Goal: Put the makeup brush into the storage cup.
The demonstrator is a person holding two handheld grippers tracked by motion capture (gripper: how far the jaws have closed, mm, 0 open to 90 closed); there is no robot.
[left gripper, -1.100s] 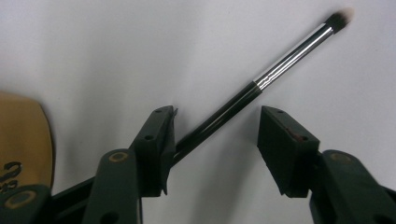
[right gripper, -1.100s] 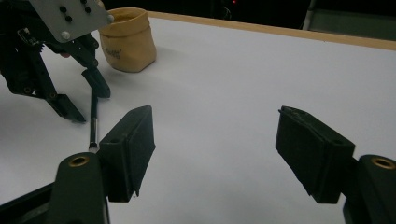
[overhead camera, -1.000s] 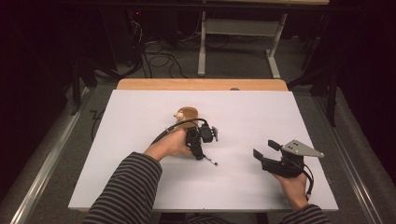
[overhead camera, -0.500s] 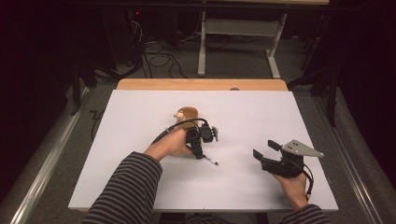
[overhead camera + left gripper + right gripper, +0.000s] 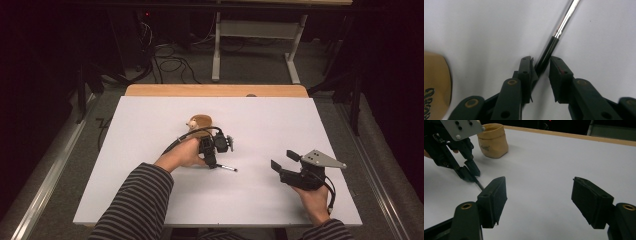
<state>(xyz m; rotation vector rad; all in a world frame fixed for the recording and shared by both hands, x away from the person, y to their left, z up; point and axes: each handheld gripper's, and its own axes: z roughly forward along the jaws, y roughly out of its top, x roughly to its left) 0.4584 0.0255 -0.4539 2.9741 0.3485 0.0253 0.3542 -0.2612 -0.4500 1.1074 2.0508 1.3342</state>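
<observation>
A thin tool with a black handle (image 5: 548, 51) and a silver shaft (image 5: 565, 21) lies on the white table (image 5: 150, 150). My left gripper (image 5: 215, 164) points down over its handle end. The jaws have just been closing; in the left gripper view (image 5: 541, 65) the handle lies between the pads, with a slim gap still showing at the right pad (image 5: 556, 72). A tan pouch (image 5: 200, 121) stands just behind that hand. My right gripper (image 5: 282, 161) rests near the table's right front, jaws wide open (image 5: 539, 192) with nothing between them.
The right gripper view shows the left gripper (image 5: 471, 173) over the tool (image 5: 480, 185), with the pouch (image 5: 493, 141) behind. A wooden strip (image 5: 215, 90) edges the table's far side. Floor cables and desk legs lie beyond.
</observation>
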